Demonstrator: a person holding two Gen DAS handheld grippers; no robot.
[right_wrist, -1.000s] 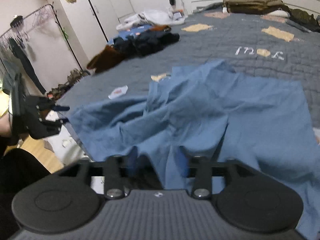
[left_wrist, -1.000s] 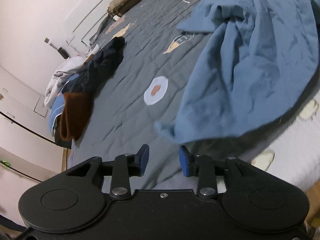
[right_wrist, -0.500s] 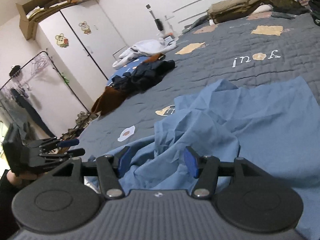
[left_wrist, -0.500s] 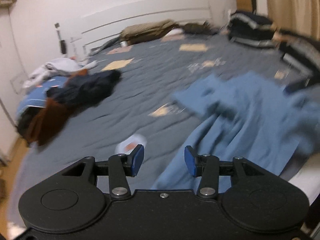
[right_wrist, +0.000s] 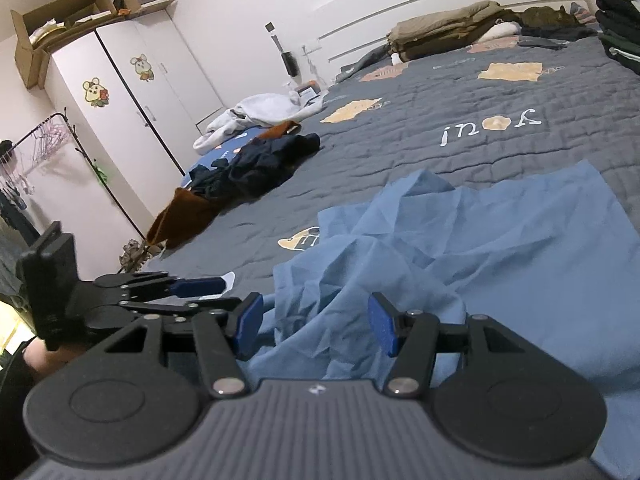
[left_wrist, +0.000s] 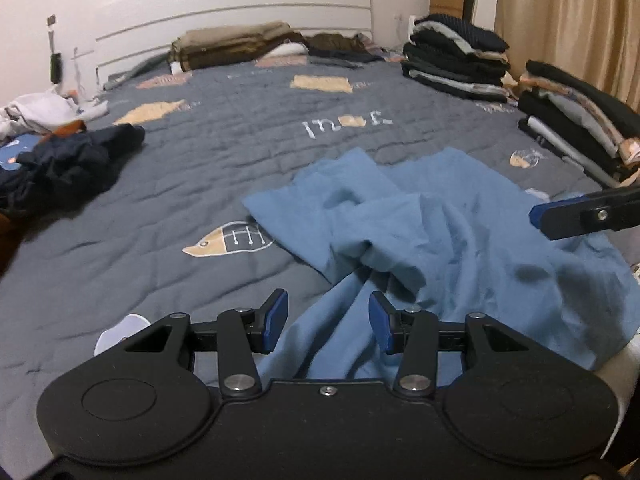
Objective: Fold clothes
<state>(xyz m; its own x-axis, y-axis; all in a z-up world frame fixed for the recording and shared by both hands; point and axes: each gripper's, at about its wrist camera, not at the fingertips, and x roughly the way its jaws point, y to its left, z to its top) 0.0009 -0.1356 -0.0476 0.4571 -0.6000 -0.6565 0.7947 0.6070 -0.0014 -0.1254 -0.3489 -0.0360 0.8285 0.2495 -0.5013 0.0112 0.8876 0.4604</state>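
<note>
The left hand-held gripper (left_wrist: 328, 322) hangs with its 2 blue-padded jaws parted over a rumpled light-blue cotton garment (left_wrist: 460, 248), nothing pinched between them. The garment lies on a grey quilted bedspread (left_wrist: 200, 160). The right hand-held gripper (left_wrist: 538, 213) reaches in from the right edge. 2 stacks of folded dark clothes (left_wrist: 456, 60) sit far right; a dark crumpled clothes heap (left_wrist: 68, 160) sits left.

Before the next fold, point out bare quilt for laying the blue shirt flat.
Free: the quilt between the blue shirt, the dark heap and the brown pile. Crowded: the folded stacks along the right edge and loose clothes on the left.
</note>
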